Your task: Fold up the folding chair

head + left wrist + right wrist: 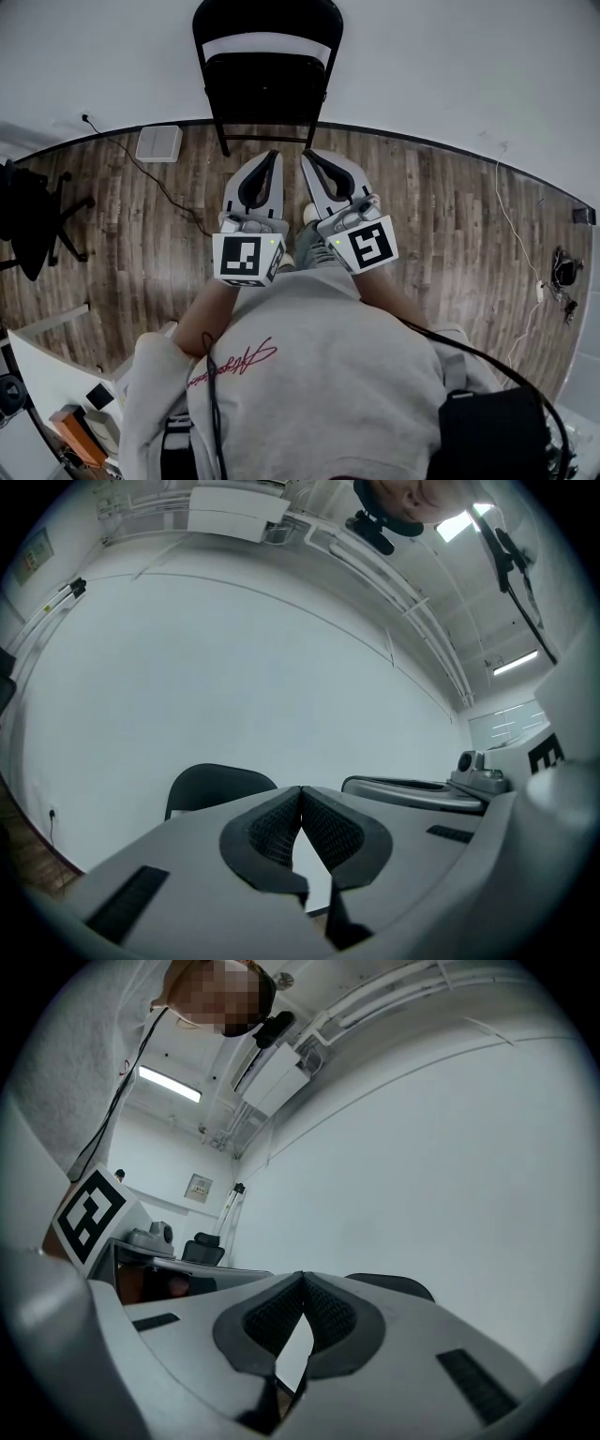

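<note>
Folding chair point(267, 75): black, unfolded, seat down, standing on the wooden floor point(450, 216) with its back against the white wall point(450, 66), straight ahead of the person. Left gripper point(274, 156): held level, pointed at the chair, well short of it; jaws clenched together, nothing between them. Right gripper point(307, 155): just beside the left one, also level and aimed at the chair, apart from it; jaws clenched, nothing grasped. Office chair point(28, 220): black, at the far left. White box point(157, 142): on the floor by the wall, left of the folding chair, with a cable point(150, 178) running past it.
</note>
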Available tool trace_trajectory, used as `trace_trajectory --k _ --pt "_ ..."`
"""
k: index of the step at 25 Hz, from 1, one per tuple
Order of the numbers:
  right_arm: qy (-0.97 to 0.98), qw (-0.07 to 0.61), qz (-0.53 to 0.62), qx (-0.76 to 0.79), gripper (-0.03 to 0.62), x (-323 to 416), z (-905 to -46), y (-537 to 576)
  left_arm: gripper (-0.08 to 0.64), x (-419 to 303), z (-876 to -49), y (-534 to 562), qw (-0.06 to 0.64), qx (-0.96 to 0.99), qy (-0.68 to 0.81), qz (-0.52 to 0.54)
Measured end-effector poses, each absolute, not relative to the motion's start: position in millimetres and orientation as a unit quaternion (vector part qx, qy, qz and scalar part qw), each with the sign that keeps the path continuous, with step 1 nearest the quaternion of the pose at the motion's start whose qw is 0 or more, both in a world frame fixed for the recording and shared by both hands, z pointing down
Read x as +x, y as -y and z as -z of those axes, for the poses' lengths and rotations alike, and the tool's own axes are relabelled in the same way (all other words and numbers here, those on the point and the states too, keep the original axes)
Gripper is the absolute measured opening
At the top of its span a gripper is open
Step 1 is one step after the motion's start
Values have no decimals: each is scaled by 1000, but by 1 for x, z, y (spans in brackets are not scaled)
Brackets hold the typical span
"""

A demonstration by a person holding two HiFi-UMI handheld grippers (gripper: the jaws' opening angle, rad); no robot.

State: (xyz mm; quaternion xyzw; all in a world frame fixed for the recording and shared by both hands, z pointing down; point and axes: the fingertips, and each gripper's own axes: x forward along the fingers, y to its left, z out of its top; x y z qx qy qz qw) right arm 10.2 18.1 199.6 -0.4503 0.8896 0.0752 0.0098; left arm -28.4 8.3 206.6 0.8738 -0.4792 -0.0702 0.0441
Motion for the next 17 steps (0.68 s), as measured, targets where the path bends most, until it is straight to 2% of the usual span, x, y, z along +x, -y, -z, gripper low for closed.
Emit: trace_trajectory --k 17 --pt "-879 23 -67 -472 15 52 -206 -36 17 3 -205 -16 56 881 463 77"
